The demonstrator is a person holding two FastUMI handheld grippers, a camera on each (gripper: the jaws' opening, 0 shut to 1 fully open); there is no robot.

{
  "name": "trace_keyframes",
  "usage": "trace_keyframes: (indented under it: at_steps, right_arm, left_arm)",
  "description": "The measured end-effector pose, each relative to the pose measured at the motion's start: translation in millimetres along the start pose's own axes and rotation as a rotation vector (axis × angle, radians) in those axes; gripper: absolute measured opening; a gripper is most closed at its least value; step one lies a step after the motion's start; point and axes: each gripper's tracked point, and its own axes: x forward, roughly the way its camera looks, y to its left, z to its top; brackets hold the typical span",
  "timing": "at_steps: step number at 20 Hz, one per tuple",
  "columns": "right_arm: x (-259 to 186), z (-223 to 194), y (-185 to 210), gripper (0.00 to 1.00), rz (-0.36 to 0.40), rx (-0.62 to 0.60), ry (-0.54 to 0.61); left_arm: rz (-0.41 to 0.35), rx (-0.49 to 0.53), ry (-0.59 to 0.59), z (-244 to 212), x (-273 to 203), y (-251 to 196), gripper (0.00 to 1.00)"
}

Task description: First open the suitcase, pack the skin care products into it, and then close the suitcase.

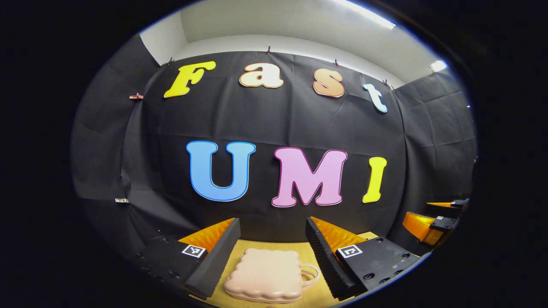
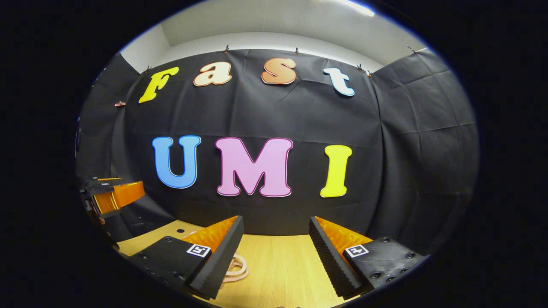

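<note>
A small pale pink suitcase (image 1: 265, 276) with a scalloped edge lies flat and shut on the wooden table (image 1: 319, 295), its handle (image 1: 311, 273) pointing right. My left gripper (image 1: 272, 233) hovers above it, open, its fingers spread wider than the case and apart from it. My right gripper (image 2: 276, 233) is open too, over bare table (image 2: 282, 269). The suitcase handle (image 2: 236, 266) peeks out beside the right gripper's left finger. The right gripper (image 1: 436, 220) appears at the far right of the left gripper view, and the left gripper (image 2: 113, 192) at the far left of the right gripper view.
The black cloth wall (image 1: 274, 124) stands close behind the table's far edge and wraps round both sides. Light wooden table surface stretches in front of the right gripper.
</note>
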Motion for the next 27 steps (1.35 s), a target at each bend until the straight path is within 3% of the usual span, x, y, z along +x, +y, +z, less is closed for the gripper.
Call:
trace_keyframes:
  at_steps: [18,23,27]
  right_arm:
    - [-13,3,5,0.98,0.001,-0.006,-0.021]
    - [-7,6,12,0.97,0.034,0.001,-0.029]
    - [-1,10,18,0.97,0.061,0.012,-0.04]
  left_arm:
    - [-0.011,0.012,0.028,-16,-14,4,0.96]
    - [0.039,-0.023,0.045,-14,-22,19,0.96]
    - [0.086,0.01,0.051,-9,-22,30,0.96]
